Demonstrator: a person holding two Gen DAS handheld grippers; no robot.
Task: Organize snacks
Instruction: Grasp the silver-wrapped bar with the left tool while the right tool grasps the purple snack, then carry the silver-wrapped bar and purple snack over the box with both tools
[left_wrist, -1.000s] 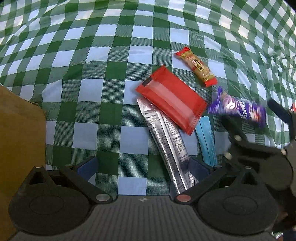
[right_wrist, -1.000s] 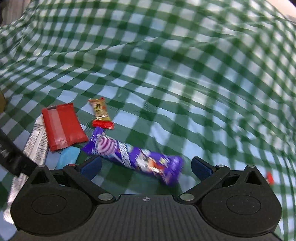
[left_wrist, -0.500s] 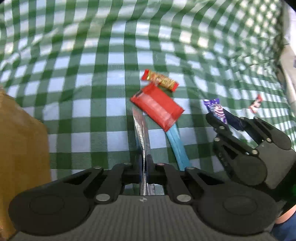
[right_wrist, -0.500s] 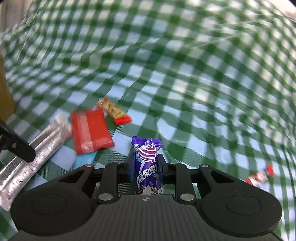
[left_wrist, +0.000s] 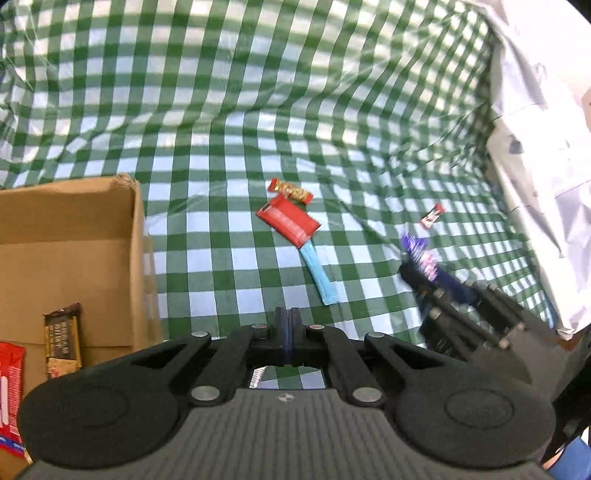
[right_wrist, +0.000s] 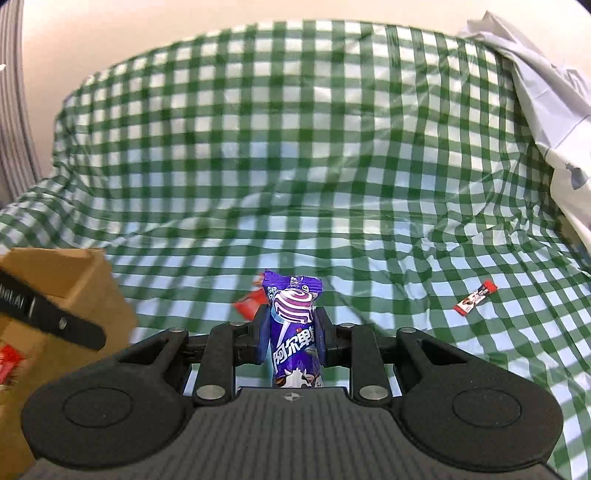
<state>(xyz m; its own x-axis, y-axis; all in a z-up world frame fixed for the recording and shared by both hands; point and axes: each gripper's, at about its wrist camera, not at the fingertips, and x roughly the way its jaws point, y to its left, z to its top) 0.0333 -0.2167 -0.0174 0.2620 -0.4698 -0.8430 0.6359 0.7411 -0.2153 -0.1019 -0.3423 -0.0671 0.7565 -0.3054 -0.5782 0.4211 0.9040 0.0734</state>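
While the left tool (left_wrist: 290, 319) is clamped shut, only a sliver of silver packet (left_wrist: 258, 376) shows beneath it, so what it grips is hard to make out. Gripping an upright purple candy packet (right_wrist: 293, 328), the right tool (right_wrist: 291, 332) partly hides a red packet (right_wrist: 248, 303) on the checked cloth (right_wrist: 295, 166). Left, the cardboard box (left_wrist: 74, 236) is cut off, with a brown bar (left_wrist: 62, 341) inside.
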